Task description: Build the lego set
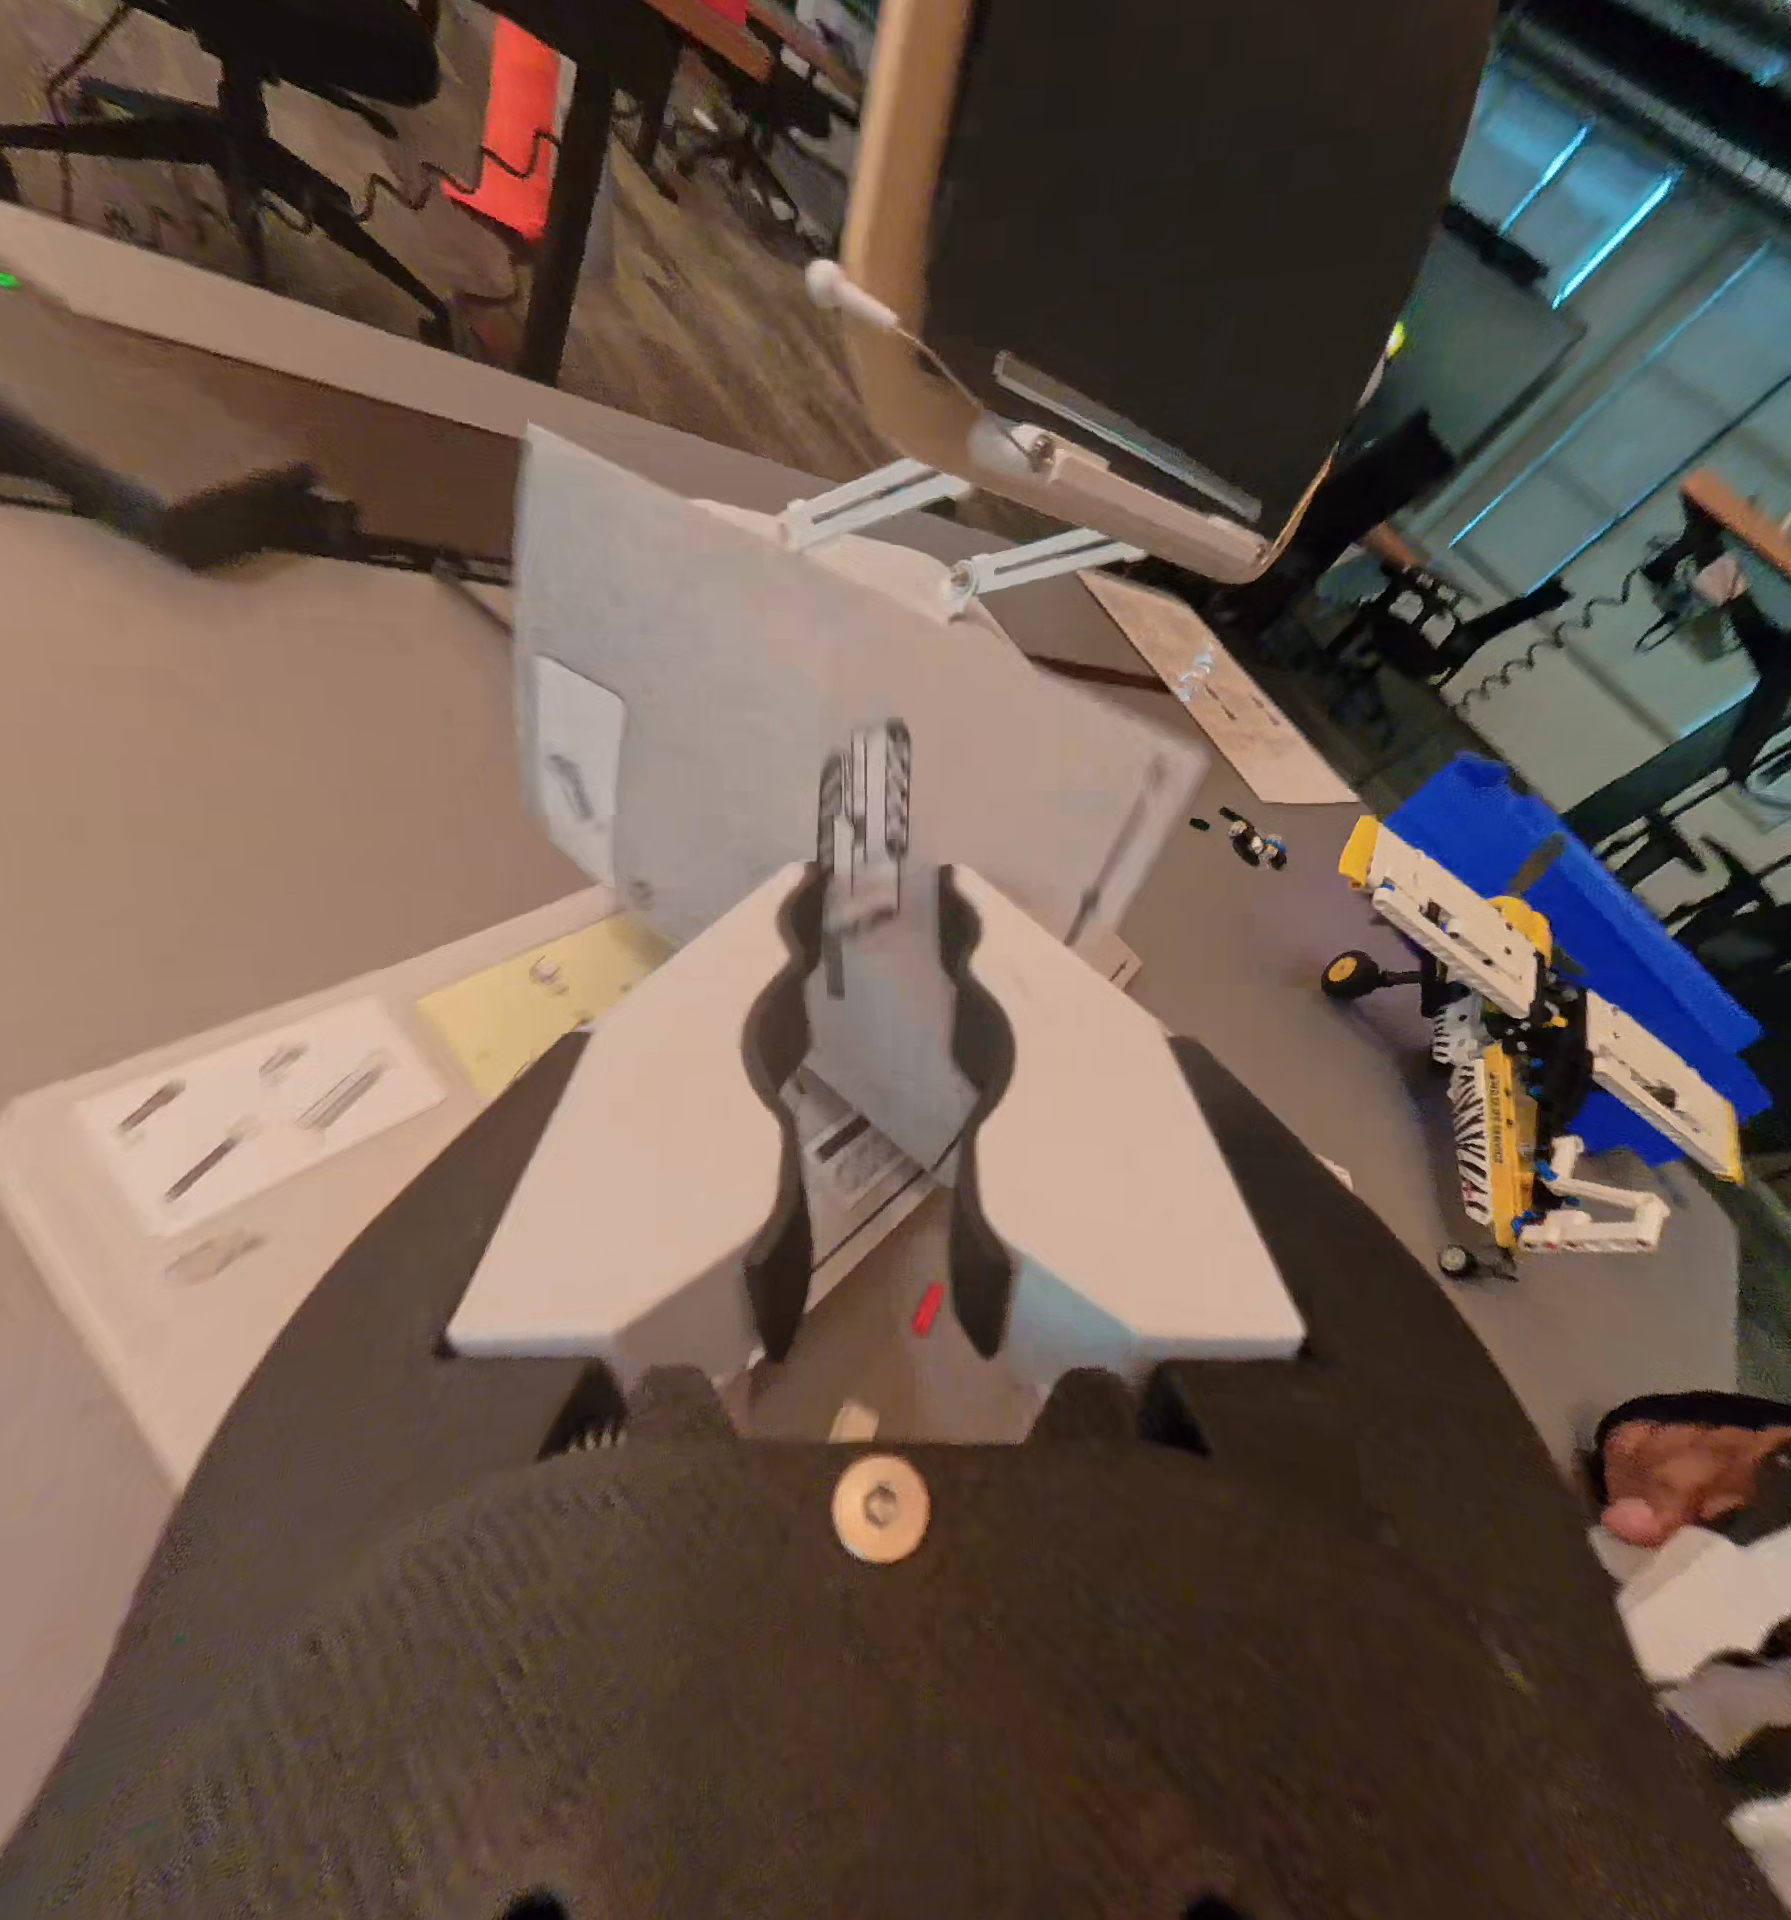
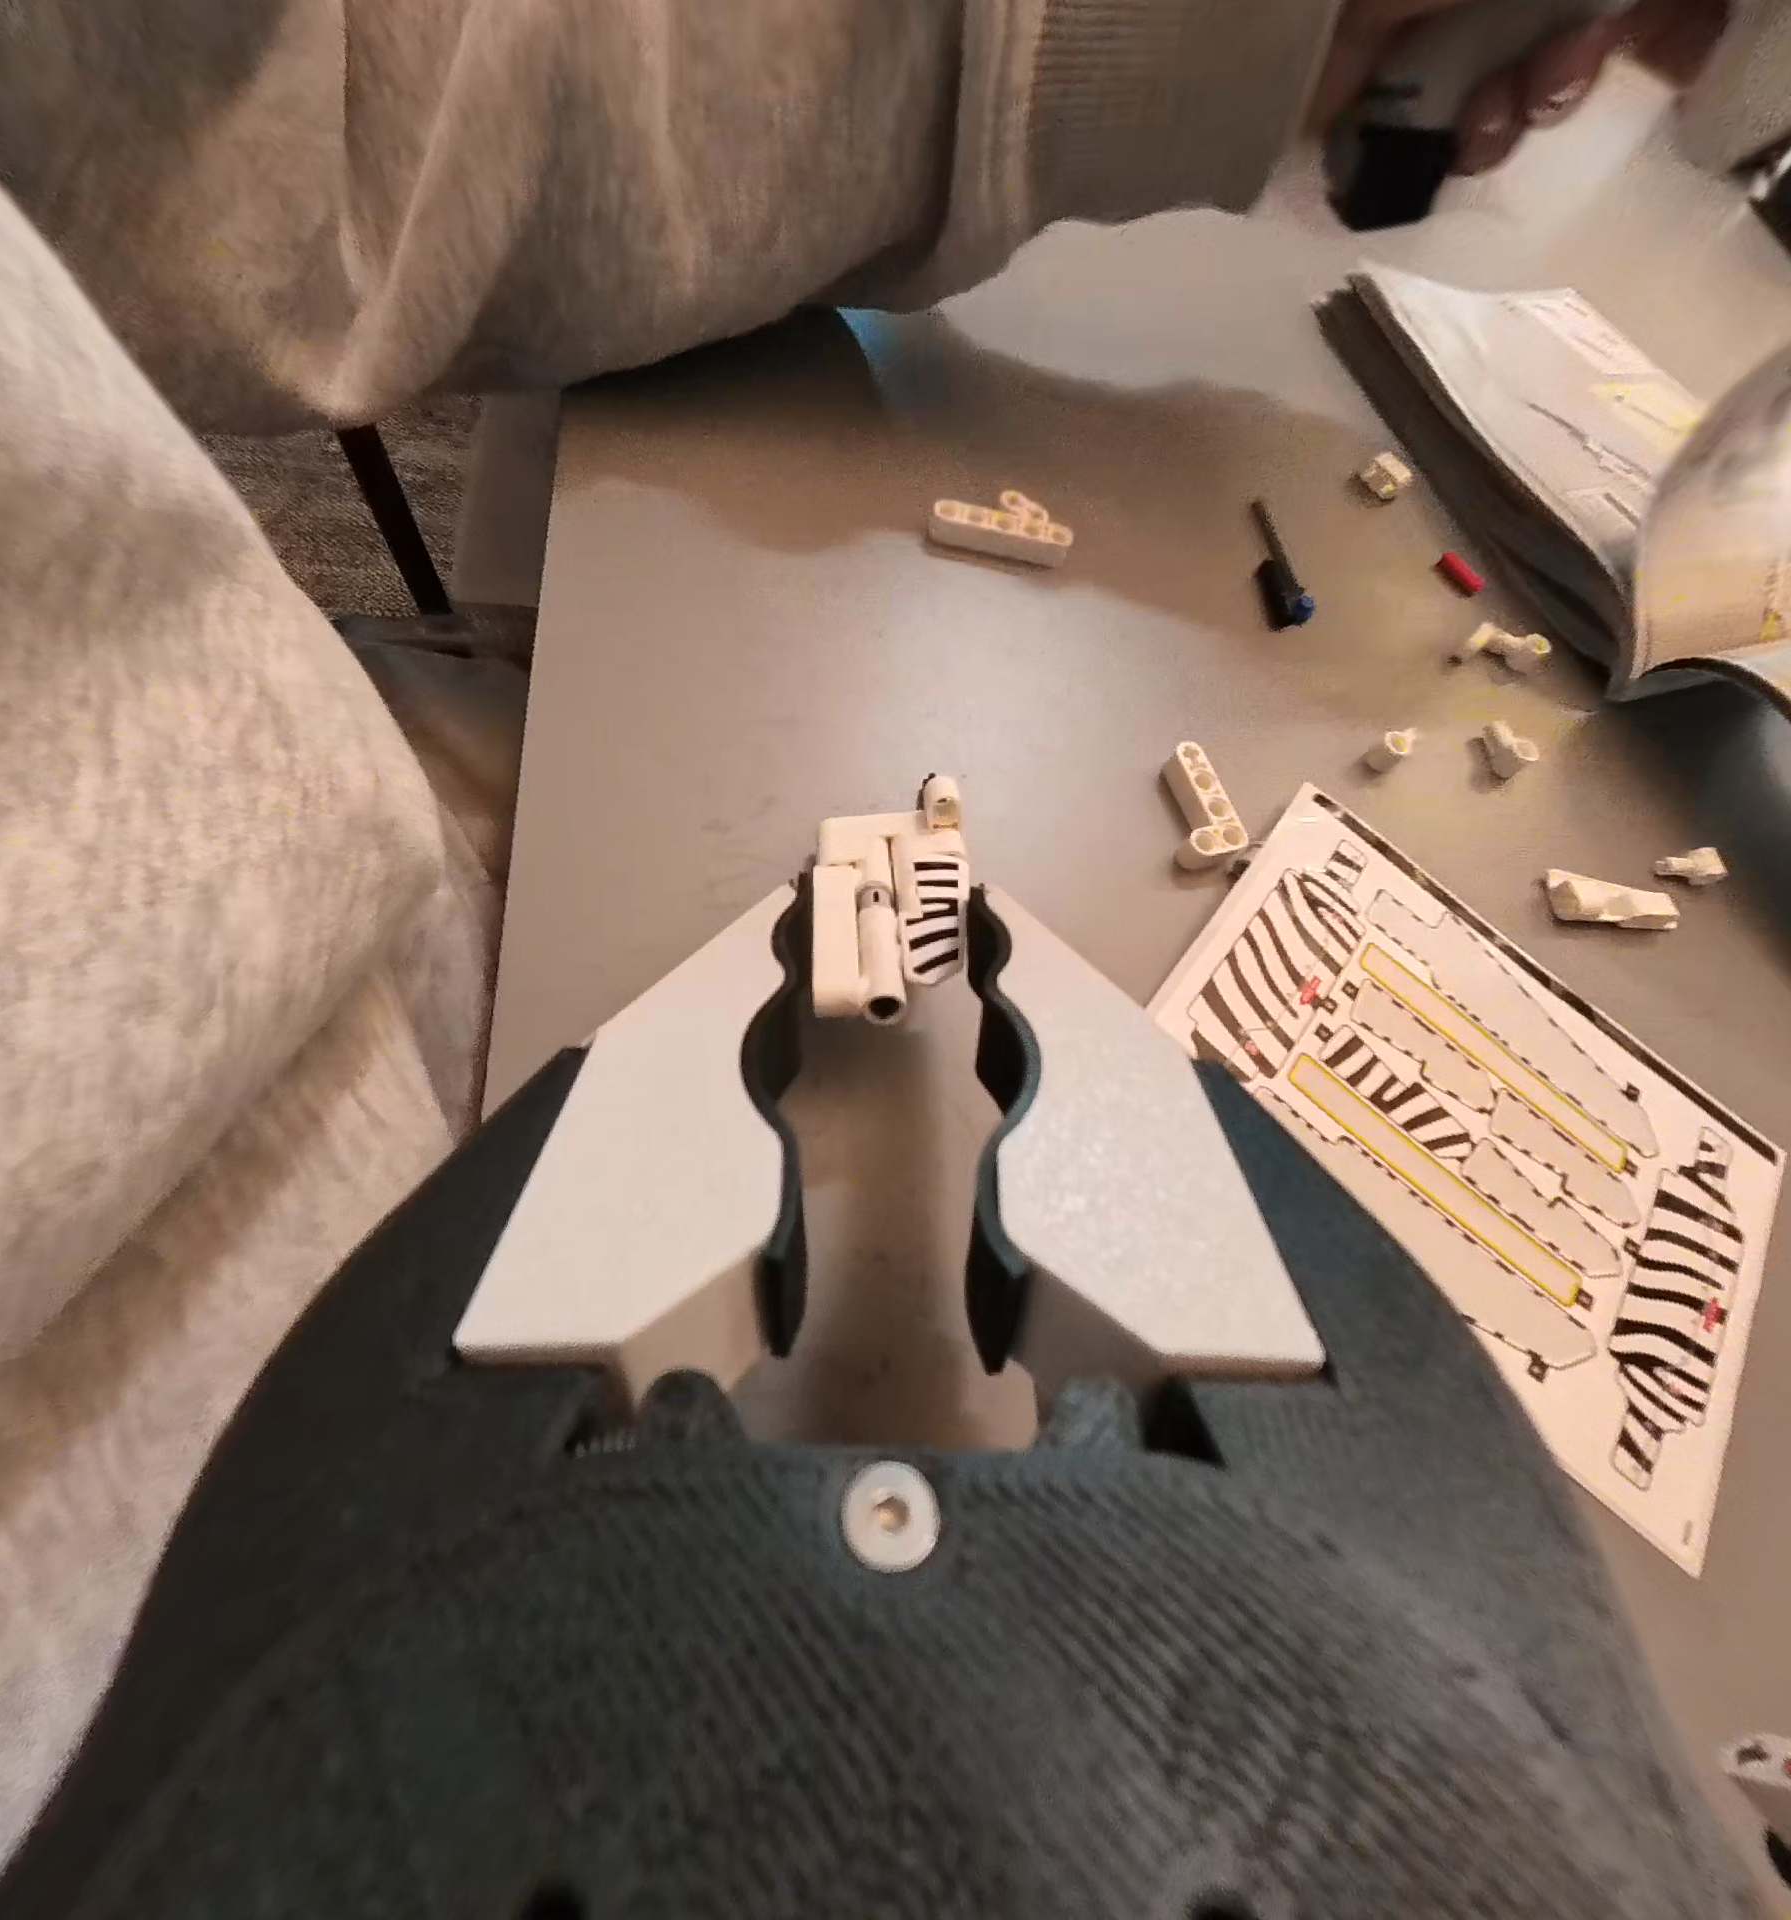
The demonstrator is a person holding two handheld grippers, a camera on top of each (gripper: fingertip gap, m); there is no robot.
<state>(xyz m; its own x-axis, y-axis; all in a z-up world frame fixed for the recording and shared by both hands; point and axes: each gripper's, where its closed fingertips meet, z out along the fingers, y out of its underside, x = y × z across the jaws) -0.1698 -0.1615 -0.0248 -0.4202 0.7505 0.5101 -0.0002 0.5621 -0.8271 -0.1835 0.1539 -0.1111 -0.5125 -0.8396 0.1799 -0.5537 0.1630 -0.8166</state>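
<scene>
My right gripper (image 2: pixel 886 899) is shut on a small white lego sub-assembly (image 2: pixel 855 935) that carries a zebra-striped panel. It holds the piece above the grey table (image 2: pixel 766 675). My left gripper (image 1: pixel 883 883) has its jaws nearly together on a blurred zebra-striped piece (image 1: pixel 867 795), in front of a raised page of the instruction booklet (image 1: pixel 683 665). The yellow and white lego model (image 1: pixel 1514 1049) stands to the right, against a blue bin (image 1: pixel 1597 935). The booklet (image 2: pixel 1514 436) also shows in the right wrist view, with one page blurred.
A zebra sticker sheet (image 2: pixel 1442 1143) lies right of my right gripper. Loose parts are scattered beyond it: a white beam (image 2: pixel 1000 525), a black axle (image 2: pixel 1275 566), a red pin (image 2: pixel 1459 571) and an angled white beam (image 2: pixel 1203 805). A person's sleeve (image 2: pixel 455 208) fills the left. A dark panel (image 1: pixel 1182 260) overhangs the table.
</scene>
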